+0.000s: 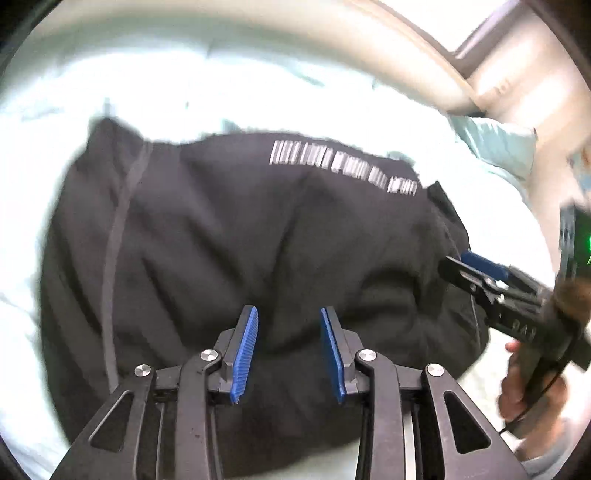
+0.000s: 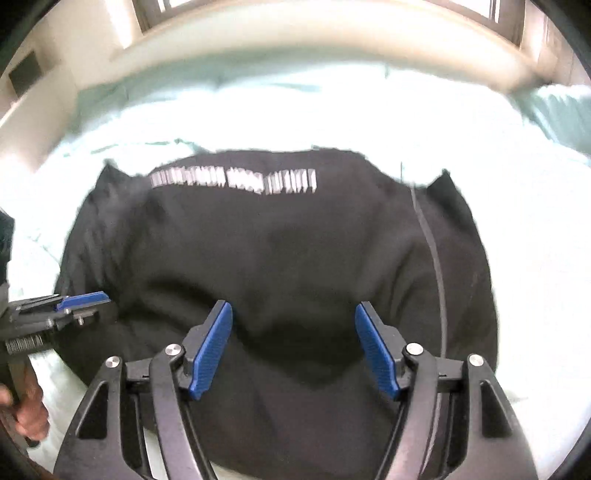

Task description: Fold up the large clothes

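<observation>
A black garment (image 1: 240, 240) with a white barcode-like print (image 1: 343, 166) lies folded on the bed; it also shows in the right wrist view (image 2: 280, 258), with the print (image 2: 236, 181) near its far edge. My left gripper (image 1: 289, 350) is open and empty, over the garment's near edge. My right gripper (image 2: 293, 347) is open and empty, over the garment's near part. The right gripper (image 1: 476, 269) also shows at the garment's right side in the left wrist view. The left gripper (image 2: 81, 301) shows at its left side in the right wrist view.
The bed has a pale mint sheet (image 1: 221, 85) all around the garment. A padded beige headboard (image 2: 295, 40) curves along the far side. A mint pillow (image 1: 495, 144) lies at the far right. A window frame (image 1: 491, 33) is behind the bed.
</observation>
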Action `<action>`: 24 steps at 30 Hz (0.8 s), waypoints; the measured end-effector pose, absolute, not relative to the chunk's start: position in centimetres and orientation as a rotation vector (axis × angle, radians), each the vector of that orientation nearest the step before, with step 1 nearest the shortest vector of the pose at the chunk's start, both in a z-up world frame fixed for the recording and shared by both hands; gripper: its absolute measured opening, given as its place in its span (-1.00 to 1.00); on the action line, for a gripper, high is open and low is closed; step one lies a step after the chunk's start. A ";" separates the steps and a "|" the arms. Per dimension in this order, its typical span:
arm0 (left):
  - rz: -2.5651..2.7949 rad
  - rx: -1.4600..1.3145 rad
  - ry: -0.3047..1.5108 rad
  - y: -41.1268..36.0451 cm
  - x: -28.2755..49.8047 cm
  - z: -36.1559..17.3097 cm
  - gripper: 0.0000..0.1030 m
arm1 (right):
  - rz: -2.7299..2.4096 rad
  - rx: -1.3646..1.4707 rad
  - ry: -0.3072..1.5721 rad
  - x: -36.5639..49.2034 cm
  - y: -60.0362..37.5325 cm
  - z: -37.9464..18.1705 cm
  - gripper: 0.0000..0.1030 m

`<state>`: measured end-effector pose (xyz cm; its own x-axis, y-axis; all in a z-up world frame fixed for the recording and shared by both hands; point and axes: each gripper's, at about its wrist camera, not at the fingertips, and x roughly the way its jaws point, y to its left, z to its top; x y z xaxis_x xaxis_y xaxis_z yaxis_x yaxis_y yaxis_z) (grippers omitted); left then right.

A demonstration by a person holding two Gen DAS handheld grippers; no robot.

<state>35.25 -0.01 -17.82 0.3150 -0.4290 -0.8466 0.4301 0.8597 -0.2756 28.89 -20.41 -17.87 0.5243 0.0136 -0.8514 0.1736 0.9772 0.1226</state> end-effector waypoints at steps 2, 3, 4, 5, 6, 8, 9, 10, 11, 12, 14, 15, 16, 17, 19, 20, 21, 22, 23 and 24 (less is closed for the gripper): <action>-0.543 0.051 1.068 -1.0 36.4 -16.0 0.14 | -0.107 0.195 1.010 31.1 -20.9 -17.5 0.40; -0.535 0.067 1.062 -1.6 37.2 -15.8 0.39 | -0.112 0.194 1.016 32.4 -21.1 -17.7 0.40; -0.528 0.067 1.055 -1.7 38.1 -15.9 0.40 | -0.103 0.210 1.037 33.8 -21.4 -18.3 0.40; -0.524 0.061 1.060 -2.1 39.5 -16.1 0.40 | -0.095 0.233 1.055 34.4 -21.9 -19.0 0.40; -0.533 0.036 1.097 -2.3 41.1 -17.2 0.40 | -0.086 0.273 1.094 35.9 -22.2 -20.6 0.40; -0.531 0.005 1.197 -2.4 43.5 -19.6 0.39 | -0.085 0.310 1.185 37.5 -22.6 -23.9 0.41; -0.502 0.008 1.253 -2.4 44.6 -21.6 0.40 | -0.086 0.316 1.212 38.2 -22.4 -24.8 0.42; -0.499 0.002 1.259 -2.6 45.1 -22.5 0.42 | -0.089 0.315 1.227 38.6 -22.3 -25.5 0.43; -0.506 0.010 1.238 -2.8 45.3 -23.2 0.46 | -0.100 0.309 1.233 38.9 -22.3 -25.9 0.43; -0.506 0.049 1.221 -3.2 45.4 -23.4 0.49 | -0.104 0.304 1.235 38.9 -22.2 -26.2 0.43; -0.503 0.093 1.211 -3.8 45.2 -23.1 0.49 | -0.095 0.299 1.230 38.7 -22.3 -26.0 0.43; -0.508 0.095 1.206 -3.7 45.0 -22.7 0.49 | -0.085 0.310 1.217 38.4 -22.6 -25.6 0.43; -0.521 0.082 1.194 -3.5 44.8 -22.0 0.49 | -0.080 0.316 1.200 37.8 -22.5 -25.3 0.43; -0.528 0.074 1.188 -3.4 44.4 -21.7 0.50 | -0.079 0.317 1.181 37.2 -22.5 -24.5 0.43; -0.522 0.069 1.172 -1.9 43.1 -20.0 0.50 | -0.079 0.307 1.133 34.6 -22.4 -22.3 0.43; -0.520 0.065 1.162 -1.3 42.6 -19.4 0.50 | -0.075 0.300 1.114 33.4 -22.2 -21.4 0.43; -0.518 0.057 1.144 -0.3 41.6 -18.4 0.50 | -0.067 0.291 1.093 31.7 -21.8 -20.5 0.43; -0.511 0.046 1.128 0.8 40.6 -17.6 0.50 | -0.063 0.279 1.076 29.8 -21.5 -19.6 0.43; -0.502 0.038 1.119 1.4 40.0 -17.0 0.50 | -0.064 0.266 1.072 27.8 -21.0 -19.3 0.43; -0.475 0.028 1.107 2.8 38.9 -16.7 0.50 | -0.067 0.264 1.076 26.8 -20.7 -19.2 0.43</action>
